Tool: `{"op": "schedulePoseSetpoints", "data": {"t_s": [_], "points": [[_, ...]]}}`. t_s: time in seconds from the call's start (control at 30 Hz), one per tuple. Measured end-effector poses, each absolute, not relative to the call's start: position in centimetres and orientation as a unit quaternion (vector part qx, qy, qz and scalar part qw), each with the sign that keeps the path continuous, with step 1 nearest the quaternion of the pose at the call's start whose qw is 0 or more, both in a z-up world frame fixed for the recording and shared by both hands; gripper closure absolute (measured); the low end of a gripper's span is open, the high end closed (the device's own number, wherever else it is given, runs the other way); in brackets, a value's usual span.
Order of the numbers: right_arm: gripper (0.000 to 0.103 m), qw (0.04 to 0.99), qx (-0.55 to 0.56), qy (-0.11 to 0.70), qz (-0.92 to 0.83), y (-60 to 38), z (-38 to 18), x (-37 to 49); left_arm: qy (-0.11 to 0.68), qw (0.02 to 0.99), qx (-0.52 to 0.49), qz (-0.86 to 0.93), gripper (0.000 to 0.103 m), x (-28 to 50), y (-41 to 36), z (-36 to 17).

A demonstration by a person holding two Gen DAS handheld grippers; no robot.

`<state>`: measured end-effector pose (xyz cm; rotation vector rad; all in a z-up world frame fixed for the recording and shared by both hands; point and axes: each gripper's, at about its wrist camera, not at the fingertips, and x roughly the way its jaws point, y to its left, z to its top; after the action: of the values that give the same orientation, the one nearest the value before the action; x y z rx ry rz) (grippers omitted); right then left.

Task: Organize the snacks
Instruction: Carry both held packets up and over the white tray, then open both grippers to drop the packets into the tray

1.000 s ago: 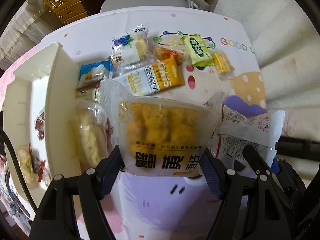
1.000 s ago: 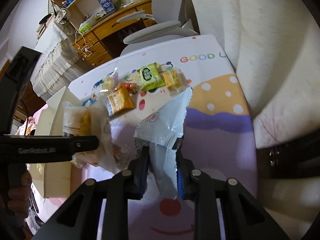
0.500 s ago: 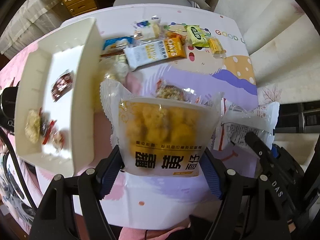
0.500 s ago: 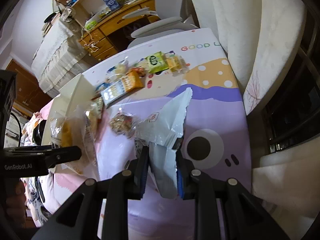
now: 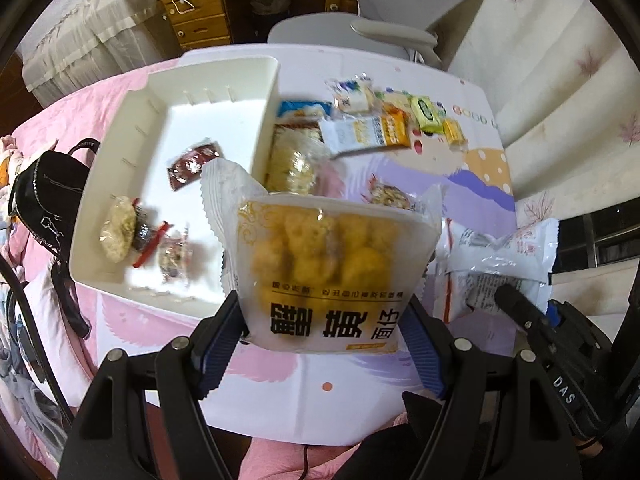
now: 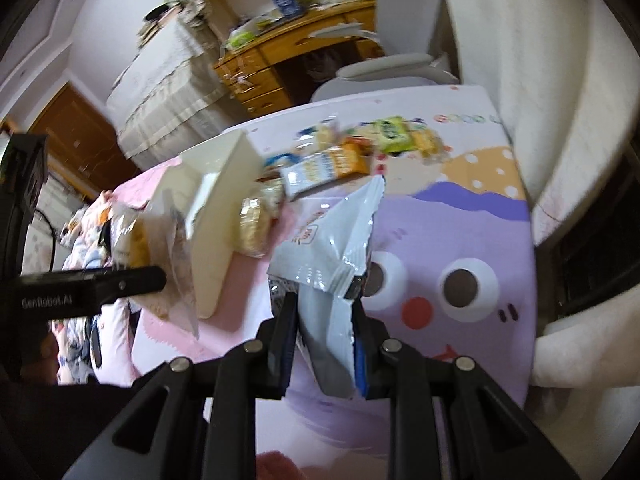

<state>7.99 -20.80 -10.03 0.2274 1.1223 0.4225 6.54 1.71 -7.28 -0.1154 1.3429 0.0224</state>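
My left gripper [image 5: 320,320] is shut on a clear bag of yellow puffs [image 5: 324,256], holding it up over the near right corner of the white tray [image 5: 200,92]. The tray holds a red-brown packet [image 5: 194,164], a round oat cake [image 5: 118,228] and a few small wrapped sweets. My right gripper [image 6: 326,312] is shut on a white snack packet [image 6: 336,240], lifted above the purple cartoon tablecloth [image 6: 460,220]. In the right wrist view, the left gripper's finger [image 6: 100,284] and its bag [image 6: 136,240] hang beside the tray [image 6: 216,216].
Several loose snacks lie right of the tray: an orange-white packet [image 5: 368,132], a green packet [image 5: 426,114], a noodle cake [image 5: 294,160]. A black handbag [image 5: 44,192] sits left, a grey chair [image 5: 360,36] behind the table, and pale cushions [image 5: 560,80] right.
Both grippers have risen and drawn back from the table, each keeping its packet. The left one has swung left, so the tray's inside now fills its view.
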Motion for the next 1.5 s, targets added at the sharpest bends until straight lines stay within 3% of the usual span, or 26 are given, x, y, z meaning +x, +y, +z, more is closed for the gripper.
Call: {"op": "schedulePoseSetpoints", "data": {"t_s": [0.63, 1.2, 1.5], "points": [[0.079, 0.859, 0.089, 0.475, 0.170, -6.6, -5.6, 6.2, 0.572, 0.814, -0.015, -0.099, 0.028, 5.8, 14.2, -3.7], [0.079, 0.874, 0.112, 0.451, 0.142, 4.7, -5.1, 6.5, 0.542, 0.829, -0.047, -0.129, 0.027, 9.4, 27.7, -5.2], [0.079, 0.872, 0.081, 0.456, 0.160, 9.2, -4.9, 6.8, 0.531, 0.835, -0.068, -0.130, 0.026, 11.1, 30.9, -6.1]]}}
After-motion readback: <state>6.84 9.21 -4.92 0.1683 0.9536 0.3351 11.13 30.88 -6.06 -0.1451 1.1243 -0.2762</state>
